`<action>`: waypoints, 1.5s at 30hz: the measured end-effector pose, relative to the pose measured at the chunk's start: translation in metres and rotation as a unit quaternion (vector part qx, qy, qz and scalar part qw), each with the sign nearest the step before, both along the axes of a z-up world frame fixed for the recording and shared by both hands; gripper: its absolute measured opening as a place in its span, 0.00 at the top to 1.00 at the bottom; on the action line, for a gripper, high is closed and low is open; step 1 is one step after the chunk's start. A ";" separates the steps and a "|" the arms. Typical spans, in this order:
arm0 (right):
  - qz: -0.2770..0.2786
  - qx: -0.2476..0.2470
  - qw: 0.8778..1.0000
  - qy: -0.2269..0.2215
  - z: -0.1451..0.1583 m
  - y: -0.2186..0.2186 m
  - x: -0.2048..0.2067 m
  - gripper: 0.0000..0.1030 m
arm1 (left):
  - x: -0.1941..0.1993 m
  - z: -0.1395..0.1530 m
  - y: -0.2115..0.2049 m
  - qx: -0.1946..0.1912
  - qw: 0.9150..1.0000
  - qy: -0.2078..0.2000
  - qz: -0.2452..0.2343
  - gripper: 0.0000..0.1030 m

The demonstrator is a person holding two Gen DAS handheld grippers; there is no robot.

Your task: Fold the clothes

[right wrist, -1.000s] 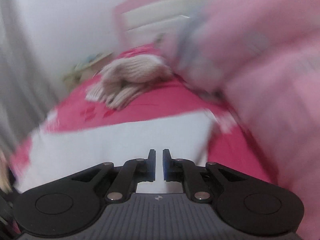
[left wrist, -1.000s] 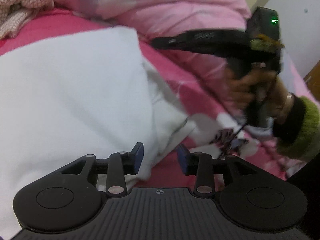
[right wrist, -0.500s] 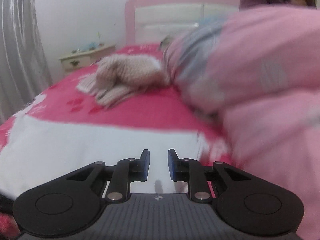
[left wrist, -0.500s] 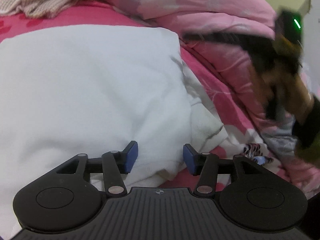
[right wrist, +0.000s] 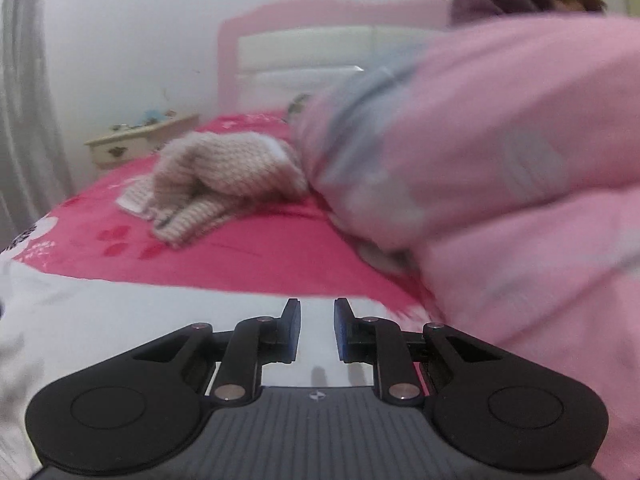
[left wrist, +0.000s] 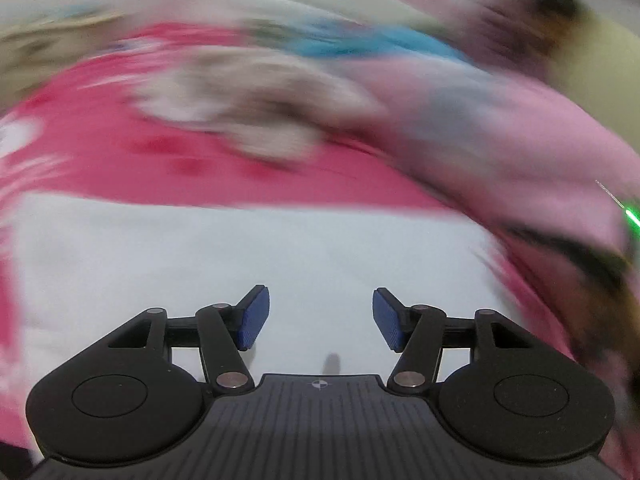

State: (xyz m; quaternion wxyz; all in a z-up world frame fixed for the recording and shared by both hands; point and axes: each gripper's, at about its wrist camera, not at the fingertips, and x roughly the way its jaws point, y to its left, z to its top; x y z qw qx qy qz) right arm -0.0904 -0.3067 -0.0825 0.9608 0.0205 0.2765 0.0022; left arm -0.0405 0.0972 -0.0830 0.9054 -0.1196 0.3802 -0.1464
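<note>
On the pink bedsheet, found the white garment lying flat, directly beneath both grippers. Held the left gripper over it with fingers spread, having just opened them wider, with nothing between them. Held the right gripper above the garment's far edge with fingers a narrow gap apart, having just eased them slightly closer, gripping nothing.

Judged the step as reaching for a fresh hold before the next fold. Would have done best to slow the left hand, settle on a clear edge or corner, and pinch only the layers meant to travel. Would also have done well to take matching points with both grippers and lift evenly, so as not to skew the fold. Needed care to keep clear of the pink quilt just beside the garment.

Could not trace the garment's outline in the left wrist view, smeared throughout by motion. Could not see its near edge, hidden under the gripper bodies in both views. Could not tell sleeves, collar or fold lines. Made out the knitted sweater sharply only from the right.
</note>
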 end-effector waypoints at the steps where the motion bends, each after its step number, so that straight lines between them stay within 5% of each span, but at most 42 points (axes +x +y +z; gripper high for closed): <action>1: 0.002 -0.004 1.000 -0.003 -0.003 0.003 0.003 0.81 | 0.015 -0.006 0.017 0.002 0.998 0.013 0.056 0.44; 4: -0.013 -0.011 0.999 0.050 -0.037 0.000 0.023 0.81 | 0.034 -0.032 0.057 0.031 0.985 0.041 0.163 0.48; 6: -0.017 -0.010 0.997 0.068 -0.049 -0.006 0.027 0.85 | 0.032 -0.043 0.083 -0.002 0.980 0.048 0.192 0.55; 10: -0.003 -0.021 0.999 0.040 -0.021 -0.001 0.025 0.82 | 0.024 -0.024 0.084 -0.014 0.982 0.028 0.184 0.47; 13: 0.017 -0.027 0.999 0.016 -0.005 0.006 0.032 0.82 | 0.037 -0.011 0.065 0.037 0.989 -0.020 0.139 0.44; 17: -0.012 -0.035 0.996 0.078 -0.041 -0.007 0.062 0.85 | 0.069 -0.029 0.075 0.103 0.977 -0.018 0.185 0.44; 20: -0.014 -0.040 0.996 0.079 -0.042 -0.010 0.058 0.85 | 0.074 -0.041 0.114 0.036 0.967 0.045 0.250 0.44; 23: 0.009 -0.030 0.998 0.061 -0.020 0.000 0.044 0.83 | 0.058 -0.026 0.141 -0.050 0.960 0.059 0.270 0.42; 30: 0.090 0.035 0.994 0.042 0.026 0.041 0.040 0.75 | 0.037 -0.016 0.135 -0.061 0.963 0.173 0.198 0.39; 37: 0.178 0.094 0.973 0.112 0.063 0.104 0.057 0.61 | 0.001 -0.024 0.098 0.017 0.974 0.177 0.141 0.34; 42: 0.240 0.096 0.948 0.184 0.075 0.183 0.085 0.54 | -0.019 -0.027 0.079 0.111 0.977 0.143 0.112 0.32; 45: 0.290 0.089 0.928 0.217 0.073 0.245 0.106 0.49 | -0.023 -0.029 0.075 0.124 0.978 0.134 0.100 0.24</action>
